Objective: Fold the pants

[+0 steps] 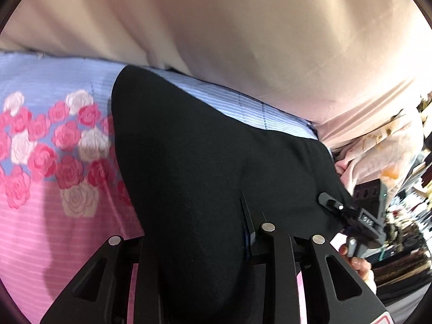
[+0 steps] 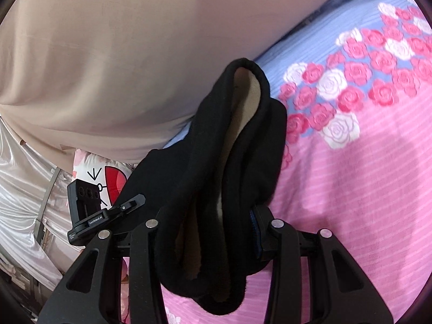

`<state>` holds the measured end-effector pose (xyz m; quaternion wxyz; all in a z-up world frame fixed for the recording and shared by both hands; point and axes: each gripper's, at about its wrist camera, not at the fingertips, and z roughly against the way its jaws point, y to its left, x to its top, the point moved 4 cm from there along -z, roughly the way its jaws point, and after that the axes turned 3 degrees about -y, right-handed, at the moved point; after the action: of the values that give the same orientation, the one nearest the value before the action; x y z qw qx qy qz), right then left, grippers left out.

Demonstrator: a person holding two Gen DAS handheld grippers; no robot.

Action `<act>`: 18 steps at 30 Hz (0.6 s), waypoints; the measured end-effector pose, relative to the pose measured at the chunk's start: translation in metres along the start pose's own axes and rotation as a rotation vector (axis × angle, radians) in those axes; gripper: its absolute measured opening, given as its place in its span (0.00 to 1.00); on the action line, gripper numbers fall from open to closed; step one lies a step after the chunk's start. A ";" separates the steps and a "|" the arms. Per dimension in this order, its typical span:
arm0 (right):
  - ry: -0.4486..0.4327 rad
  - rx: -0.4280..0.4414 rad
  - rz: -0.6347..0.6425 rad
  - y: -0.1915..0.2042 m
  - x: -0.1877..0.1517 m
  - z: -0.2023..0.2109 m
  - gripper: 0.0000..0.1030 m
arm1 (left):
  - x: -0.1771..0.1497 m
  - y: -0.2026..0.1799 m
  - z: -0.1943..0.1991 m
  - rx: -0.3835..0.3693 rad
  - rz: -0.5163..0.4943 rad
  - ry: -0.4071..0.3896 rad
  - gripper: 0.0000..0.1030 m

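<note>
Left wrist view: left gripper (image 1: 216, 232) fingers pinched on black pants (image 1: 205, 145). Cloth fills middle, runs from 6 o'clock up to 11 o'clock. Bed sheet (image 1: 40, 216) with pink roses at 9 o'clock. Right gripper (image 1: 361, 218) seen at 4 o'clock.

Right wrist view: right gripper (image 2: 213, 224) fingers pinched on bunched pants (image 2: 243, 140); tan lining shows inside. Pants hang above bed sheet (image 2: 351, 189). Left gripper (image 2: 91, 210) at 8 o'clock.

Tip, my guess: keep both grips tight, pull cloth flat, lay down slow on bed, line up edges.
</note>
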<state>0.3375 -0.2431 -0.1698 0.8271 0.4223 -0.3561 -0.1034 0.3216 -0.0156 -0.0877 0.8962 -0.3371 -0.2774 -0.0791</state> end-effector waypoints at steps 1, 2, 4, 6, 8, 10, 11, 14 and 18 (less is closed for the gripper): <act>0.004 -0.003 -0.005 0.000 0.000 0.001 0.38 | -0.001 0.006 -0.002 -0.010 0.018 0.005 0.26; 0.009 0.000 -0.010 -0.002 -0.002 0.000 0.38 | -0.003 0.010 -0.002 -0.020 0.035 0.007 0.26; 0.016 0.006 -0.028 -0.006 -0.004 0.000 0.39 | -0.005 0.018 -0.001 -0.048 0.071 0.014 0.27; 0.021 0.017 -0.049 -0.010 -0.005 0.000 0.40 | -0.008 0.027 0.000 -0.072 0.097 0.018 0.28; 0.026 0.018 -0.056 -0.012 -0.005 -0.001 0.40 | -0.010 0.034 0.000 -0.089 0.120 0.020 0.31; 0.033 0.020 -0.048 -0.012 -0.005 -0.002 0.40 | -0.012 0.043 -0.002 -0.108 0.160 0.025 0.37; 0.032 0.022 -0.048 -0.012 -0.004 -0.002 0.40 | -0.014 0.047 -0.003 -0.119 0.191 0.029 0.41; 0.040 0.045 -0.053 -0.011 -0.004 0.001 0.44 | -0.013 0.045 -0.003 -0.151 0.219 0.026 0.42; 0.036 0.061 -0.136 -0.030 -0.009 0.042 0.51 | -0.018 0.054 0.034 -0.127 0.254 0.024 0.46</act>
<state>0.3061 -0.2837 -0.1806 0.8111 0.4725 -0.3146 -0.1407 0.3089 0.0470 -0.1072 0.8792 -0.4245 -0.2159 0.0137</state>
